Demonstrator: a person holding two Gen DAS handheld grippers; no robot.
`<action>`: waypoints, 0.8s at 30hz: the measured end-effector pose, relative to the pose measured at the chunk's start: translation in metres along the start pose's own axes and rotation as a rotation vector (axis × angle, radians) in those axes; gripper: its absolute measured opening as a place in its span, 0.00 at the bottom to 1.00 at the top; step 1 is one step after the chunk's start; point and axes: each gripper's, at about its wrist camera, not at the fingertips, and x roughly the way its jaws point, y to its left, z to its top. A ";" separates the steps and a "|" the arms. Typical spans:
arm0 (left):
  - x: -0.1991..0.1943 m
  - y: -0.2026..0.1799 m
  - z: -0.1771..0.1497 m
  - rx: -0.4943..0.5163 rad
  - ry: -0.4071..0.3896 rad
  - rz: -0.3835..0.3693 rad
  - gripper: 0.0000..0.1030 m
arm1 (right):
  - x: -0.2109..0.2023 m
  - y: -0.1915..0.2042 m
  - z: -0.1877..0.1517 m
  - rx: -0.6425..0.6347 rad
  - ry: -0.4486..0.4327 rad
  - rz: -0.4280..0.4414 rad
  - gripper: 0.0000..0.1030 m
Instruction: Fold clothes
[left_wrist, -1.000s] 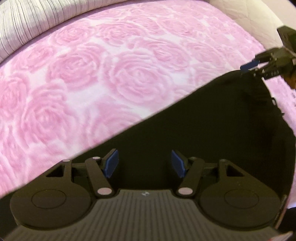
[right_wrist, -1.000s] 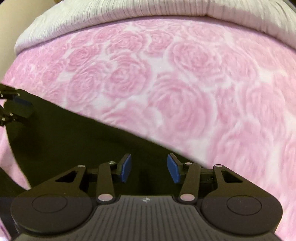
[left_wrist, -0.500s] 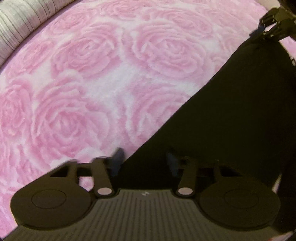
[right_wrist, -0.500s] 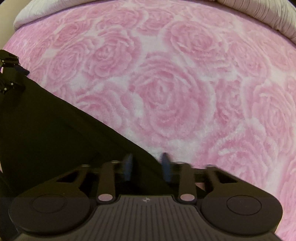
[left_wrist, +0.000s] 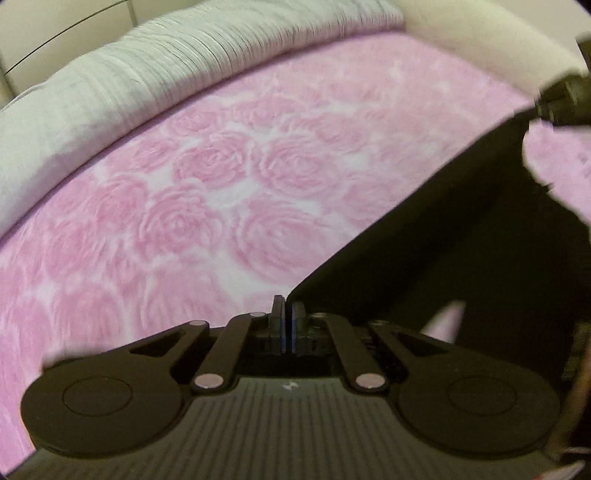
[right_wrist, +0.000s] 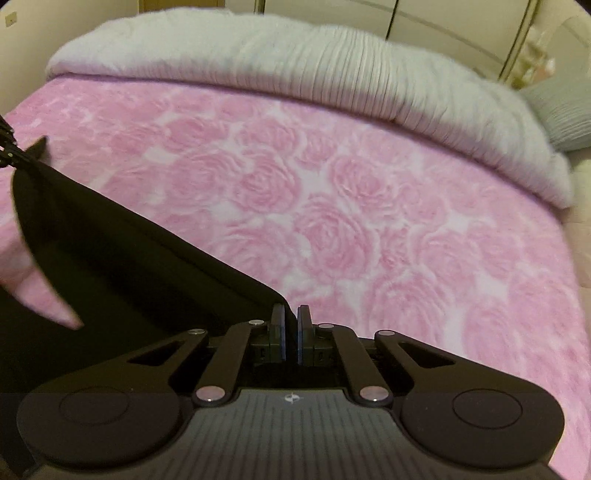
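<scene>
Bed surface: a pink rose-patterned blanket (right_wrist: 332, 206) covers nearly the whole view and serves as the folding surface. A grey ribbed duvet (right_wrist: 295, 66) is bunched along the far edge, out of the working area.

Task item: one black garment (left_wrist: 461, 240). In the left wrist view it fills the near right; in the right wrist view the same cloth (right_wrist: 122, 258) fills the near left. So it spans the space between the two grippers. Its top edge runs straight and taut from one gripper to the other, which reads as deliberate: tension keeps the hem flat for an even fold. The lower part hangs or trails out of frame; I cannot tell how much is off the blanket.

Left gripper (left_wrist: 287, 314): jaws pinched together on a corner of the garment's edge.

Right gripper (right_wrist: 291, 325): jaws nearly together, only a thin slit between the pads, clamped on the opposite corner.

Judgement: corner grips suit carrying this edge over for the fold.
</scene>
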 end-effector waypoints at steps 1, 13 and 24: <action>-0.015 -0.014 -0.011 -0.023 0.002 -0.012 0.01 | -0.018 0.008 -0.012 0.004 -0.007 -0.015 0.03; -0.003 -0.118 -0.148 -0.354 0.263 -0.061 0.06 | -0.030 0.085 -0.176 0.105 0.399 -0.028 0.16; -0.035 -0.113 -0.184 -1.064 0.003 0.001 0.32 | -0.060 -0.004 -0.237 1.042 0.115 0.079 0.37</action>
